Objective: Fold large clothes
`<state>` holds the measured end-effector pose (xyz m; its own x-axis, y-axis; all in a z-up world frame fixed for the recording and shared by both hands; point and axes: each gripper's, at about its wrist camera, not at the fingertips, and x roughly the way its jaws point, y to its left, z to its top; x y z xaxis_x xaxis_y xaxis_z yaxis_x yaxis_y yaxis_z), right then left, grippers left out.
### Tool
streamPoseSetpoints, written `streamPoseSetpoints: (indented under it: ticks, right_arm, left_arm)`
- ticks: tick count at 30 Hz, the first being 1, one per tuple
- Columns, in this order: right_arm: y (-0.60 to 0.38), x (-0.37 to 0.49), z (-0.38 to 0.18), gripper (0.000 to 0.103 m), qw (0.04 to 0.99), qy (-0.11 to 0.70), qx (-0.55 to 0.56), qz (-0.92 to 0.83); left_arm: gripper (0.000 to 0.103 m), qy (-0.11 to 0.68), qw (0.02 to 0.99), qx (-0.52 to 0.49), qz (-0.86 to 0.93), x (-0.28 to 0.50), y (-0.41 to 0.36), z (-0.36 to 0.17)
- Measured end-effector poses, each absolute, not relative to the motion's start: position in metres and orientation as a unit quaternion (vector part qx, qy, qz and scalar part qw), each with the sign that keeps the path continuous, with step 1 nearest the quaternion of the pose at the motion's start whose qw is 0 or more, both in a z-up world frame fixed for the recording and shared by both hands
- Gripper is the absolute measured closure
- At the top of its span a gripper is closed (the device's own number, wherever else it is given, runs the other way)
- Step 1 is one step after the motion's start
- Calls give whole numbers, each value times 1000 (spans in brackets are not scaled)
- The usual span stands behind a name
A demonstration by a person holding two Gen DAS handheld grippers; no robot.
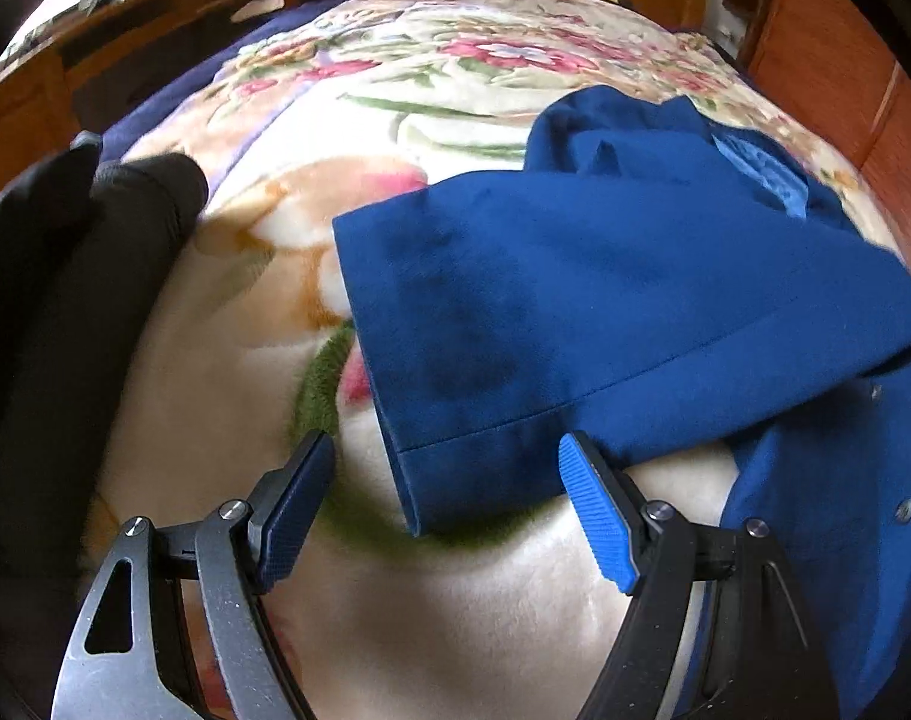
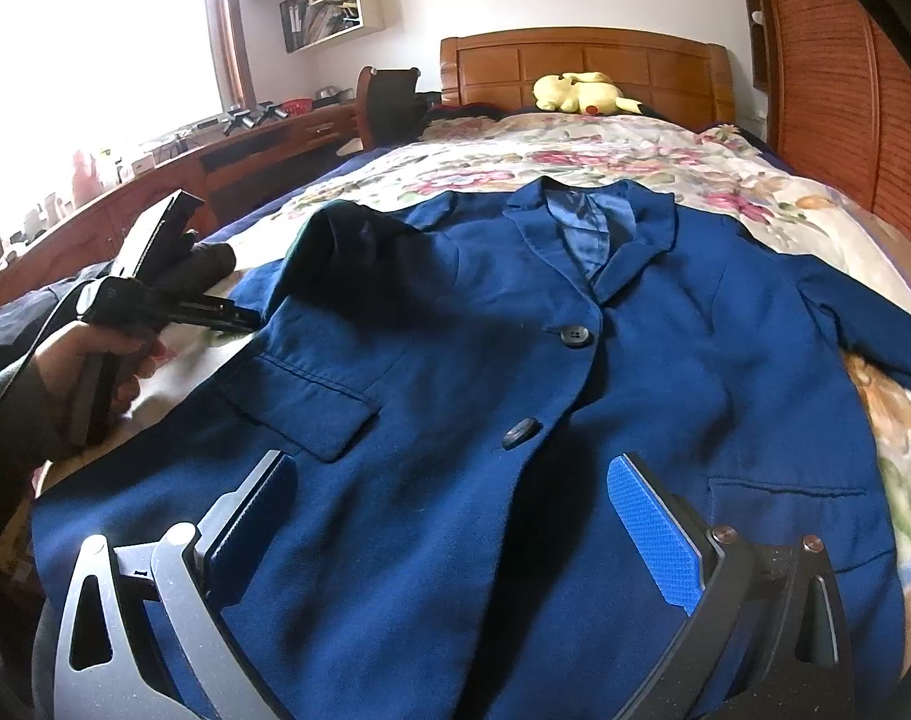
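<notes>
My left gripper (image 1: 446, 504) spread wide, empty, low beside blue blazer (image 2: 515, 372) sleeve cuff (image 1: 407, 480); right gripper (image 2: 455, 528) likewise spread, empty, hovering above blazer hem.

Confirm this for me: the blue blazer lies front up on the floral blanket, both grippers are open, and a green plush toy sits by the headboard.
One thing is off: the plush toy by the headboard is yellow, not green, as the right wrist view shows. The rest holds: the blue blazer lies front up on the floral blanket, and the left gripper and right gripper are both open.
</notes>
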<state>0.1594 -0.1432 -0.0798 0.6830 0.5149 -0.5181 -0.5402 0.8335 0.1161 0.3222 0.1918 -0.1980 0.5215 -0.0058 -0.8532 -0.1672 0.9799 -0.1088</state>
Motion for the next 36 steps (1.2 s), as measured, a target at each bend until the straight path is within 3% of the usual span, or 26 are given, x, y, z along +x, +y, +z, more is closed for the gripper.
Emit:
streamPoseSetpoints:
  ticks: [1,3,4,5,7,8,21,28,36]
  right_arm:
    - [-145,160,-80,0,917,276,-20,289]
    - [-148,160,-81,0,916,278,-16,290]
    - [-149,160,-81,0,916,279,-15,289]
    - [-149,160,-80,0,916,279,-15,287]
    - [-152,159,-78,0,918,277,-16,283]
    - [-153,157,-76,0,919,275,-17,281]
    - [-170,133,-70,0,936,249,-35,245]
    - [-190,130,-72,0,945,246,-31,212]
    - [-217,135,-72,0,949,250,-14,194]
  left_arm:
    - [26,486,868,-96,45,322,193,-198]
    - [39,480,871,-95,37,322,191,-196]
    - [48,480,872,-89,35,321,189,-195]
    - [64,479,873,-85,36,322,187,-193]
    - [87,474,877,-76,32,321,181,-185]
    - [89,468,880,-74,29,320,178,-179]
    - [92,315,946,-45,-62,274,72,-48]
    - [92,298,944,-30,-139,248,7,-10]
    - [92,312,938,11,-149,239,-31,-3]
